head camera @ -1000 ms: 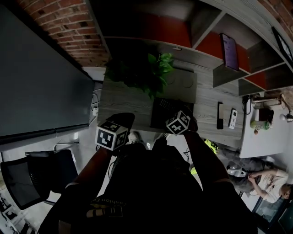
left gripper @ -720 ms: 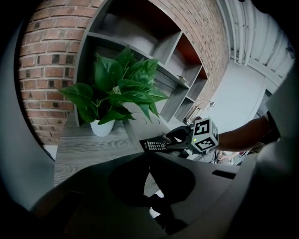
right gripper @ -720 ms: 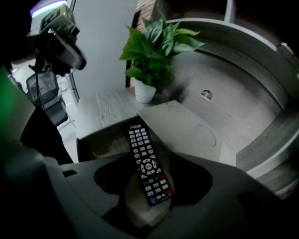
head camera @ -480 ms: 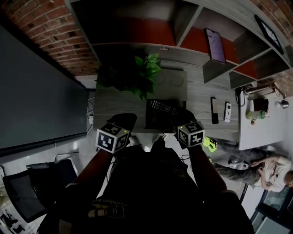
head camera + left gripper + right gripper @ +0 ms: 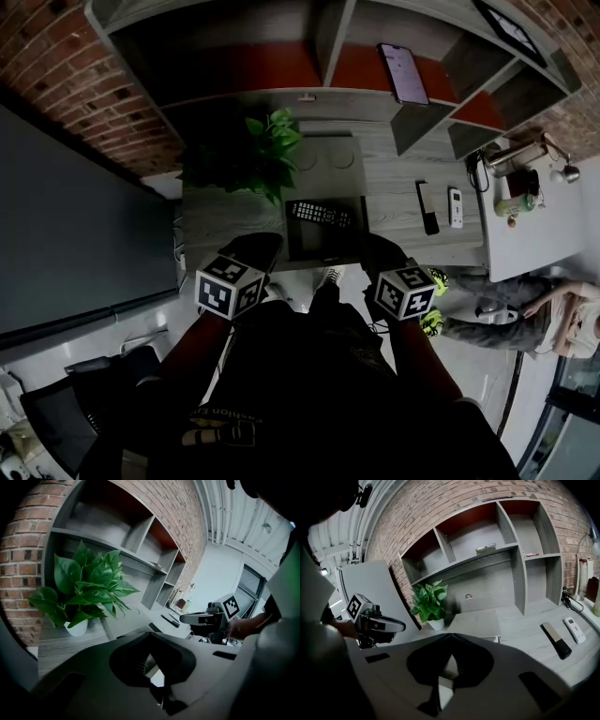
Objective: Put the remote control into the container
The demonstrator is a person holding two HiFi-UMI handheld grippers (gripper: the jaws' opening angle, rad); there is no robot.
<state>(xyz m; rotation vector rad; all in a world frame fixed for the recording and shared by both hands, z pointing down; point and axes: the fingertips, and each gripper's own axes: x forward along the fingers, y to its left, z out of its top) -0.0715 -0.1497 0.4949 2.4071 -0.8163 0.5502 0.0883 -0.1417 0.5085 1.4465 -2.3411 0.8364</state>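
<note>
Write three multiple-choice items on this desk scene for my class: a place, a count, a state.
1. Where does the black buttoned remote control lie? A in the dark rectangular container B on the wall shelf C under the plant
2. How many remotes lie right of the container? A one B two C four
3. The right gripper is: A open B shut, empty C shut on a remote
Key: A, container walls surround it; B, a slim black remote and a white remote; B, its jaws, just closed, meet on nothing.

Remote: black, pale-buttoned, lying flat and slightly askew inside the container, an open dark rectangular box at the desk's near edge.
</note>
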